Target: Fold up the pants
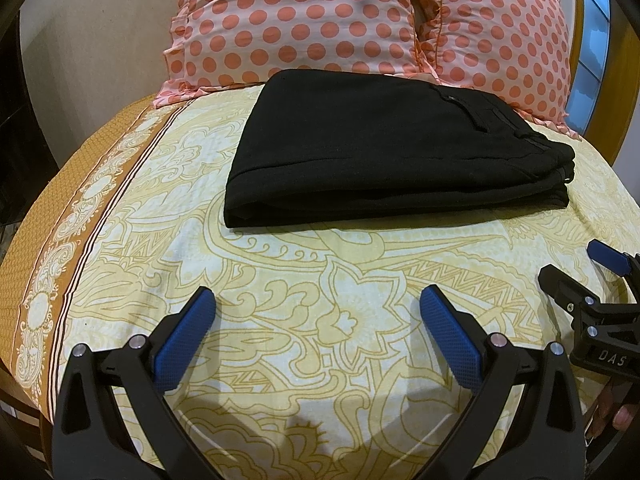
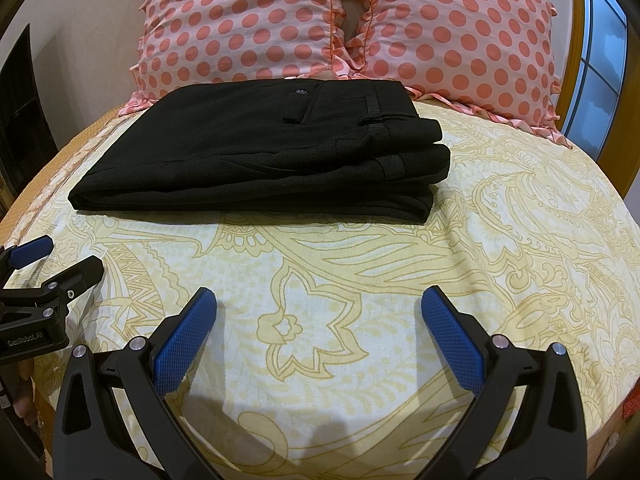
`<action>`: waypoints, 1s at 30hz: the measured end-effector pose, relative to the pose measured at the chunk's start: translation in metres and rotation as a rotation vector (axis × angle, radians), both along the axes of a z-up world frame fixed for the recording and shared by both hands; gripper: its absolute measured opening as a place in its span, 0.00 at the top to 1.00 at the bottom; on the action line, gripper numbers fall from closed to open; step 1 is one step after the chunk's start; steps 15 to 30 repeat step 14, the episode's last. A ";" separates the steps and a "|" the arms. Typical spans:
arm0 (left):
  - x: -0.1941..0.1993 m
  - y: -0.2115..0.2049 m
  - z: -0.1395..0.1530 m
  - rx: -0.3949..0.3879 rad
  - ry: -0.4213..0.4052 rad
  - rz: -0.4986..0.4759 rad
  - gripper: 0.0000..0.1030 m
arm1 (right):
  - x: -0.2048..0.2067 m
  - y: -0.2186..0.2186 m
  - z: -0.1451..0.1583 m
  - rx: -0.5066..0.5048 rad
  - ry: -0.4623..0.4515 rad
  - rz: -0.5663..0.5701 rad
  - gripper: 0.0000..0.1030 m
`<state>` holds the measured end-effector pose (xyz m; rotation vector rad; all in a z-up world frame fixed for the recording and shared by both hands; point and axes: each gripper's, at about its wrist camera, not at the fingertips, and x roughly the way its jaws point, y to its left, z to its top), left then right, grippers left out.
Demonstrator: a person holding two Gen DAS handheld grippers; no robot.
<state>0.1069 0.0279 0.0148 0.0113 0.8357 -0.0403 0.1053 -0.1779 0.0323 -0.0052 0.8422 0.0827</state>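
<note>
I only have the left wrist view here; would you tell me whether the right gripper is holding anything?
Observer: No. The right wrist view shows the right gripper with its jaws wide apart and only bare bedsheet between them, short of the folded black pants.
Operator: Thank you. Which side of the pants faces up?
Observer: A pocket flap with a button lies on top, next to the waistband end.
Operator: And behind the pants?
Observer: Two polka-dot pillows stand there with a narrow gap between them.
</note>
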 end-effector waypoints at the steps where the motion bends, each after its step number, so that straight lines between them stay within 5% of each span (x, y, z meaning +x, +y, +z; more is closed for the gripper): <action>1: 0.000 0.000 0.000 0.000 -0.001 0.000 0.02 | 0.000 0.000 0.000 0.000 0.000 0.000 0.01; 30: -0.001 0.000 0.000 0.001 -0.005 -0.010 0.02 | 0.000 0.000 0.000 0.000 0.000 0.001 0.01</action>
